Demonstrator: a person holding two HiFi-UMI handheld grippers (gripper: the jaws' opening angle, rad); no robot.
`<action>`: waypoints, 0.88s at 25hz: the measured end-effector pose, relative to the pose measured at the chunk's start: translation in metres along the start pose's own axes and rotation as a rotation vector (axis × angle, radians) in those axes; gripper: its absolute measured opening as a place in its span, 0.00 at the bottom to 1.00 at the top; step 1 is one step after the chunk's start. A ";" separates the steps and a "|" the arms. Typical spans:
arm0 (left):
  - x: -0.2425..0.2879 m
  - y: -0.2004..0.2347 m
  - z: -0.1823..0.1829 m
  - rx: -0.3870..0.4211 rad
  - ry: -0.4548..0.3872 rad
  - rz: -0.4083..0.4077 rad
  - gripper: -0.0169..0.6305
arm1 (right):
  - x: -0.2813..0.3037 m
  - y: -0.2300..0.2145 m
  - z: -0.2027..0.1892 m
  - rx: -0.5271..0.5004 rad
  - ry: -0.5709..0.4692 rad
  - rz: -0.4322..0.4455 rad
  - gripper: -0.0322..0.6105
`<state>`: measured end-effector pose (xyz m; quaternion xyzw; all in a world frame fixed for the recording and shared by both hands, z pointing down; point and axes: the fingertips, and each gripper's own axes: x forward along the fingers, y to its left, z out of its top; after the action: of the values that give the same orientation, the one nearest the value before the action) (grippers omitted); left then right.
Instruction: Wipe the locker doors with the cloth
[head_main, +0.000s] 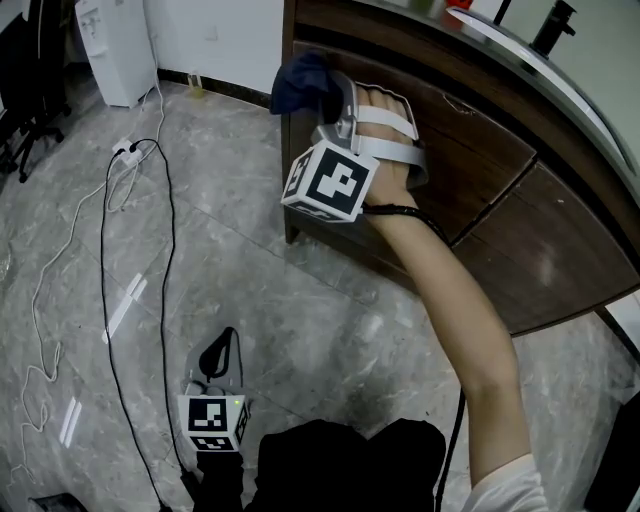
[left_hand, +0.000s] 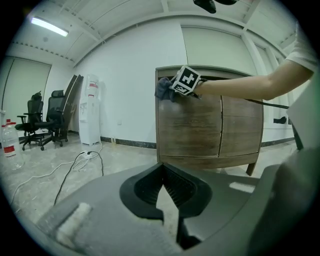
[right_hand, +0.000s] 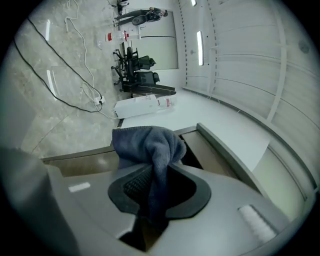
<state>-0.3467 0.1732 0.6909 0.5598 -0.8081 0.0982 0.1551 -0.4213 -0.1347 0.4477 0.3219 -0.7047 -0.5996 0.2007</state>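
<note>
Left gripper (left_hand: 163, 167) hangs low over the floor (head_main: 300, 330), its jaws together with nothing between them. Right gripper (right_hand: 152, 187) is clamped on the blue cloth (right_hand: 149, 144), holding it at the top outer corner of the locker's (head_main: 560, 270) left door (head_main: 470, 165).

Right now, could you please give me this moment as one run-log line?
right gripper: shut on cloth | cloth: at upper left corner of locker door | left gripper: shut, empty, held low
</note>
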 end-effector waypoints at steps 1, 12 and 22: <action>0.000 -0.001 0.001 0.009 0.002 0.000 0.03 | 0.000 -0.007 0.001 0.008 -0.004 -0.010 0.17; 0.001 -0.013 0.043 0.082 -0.050 0.027 0.03 | -0.054 -0.022 0.020 0.261 -0.134 0.067 0.17; -0.015 -0.073 0.154 0.120 -0.077 0.004 0.03 | -0.136 -0.067 -0.034 0.554 -0.170 0.226 0.17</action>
<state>-0.2949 0.1090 0.5403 0.5699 -0.8071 0.1251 0.0902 -0.2874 -0.0696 0.4034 0.2328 -0.8868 -0.3835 0.1110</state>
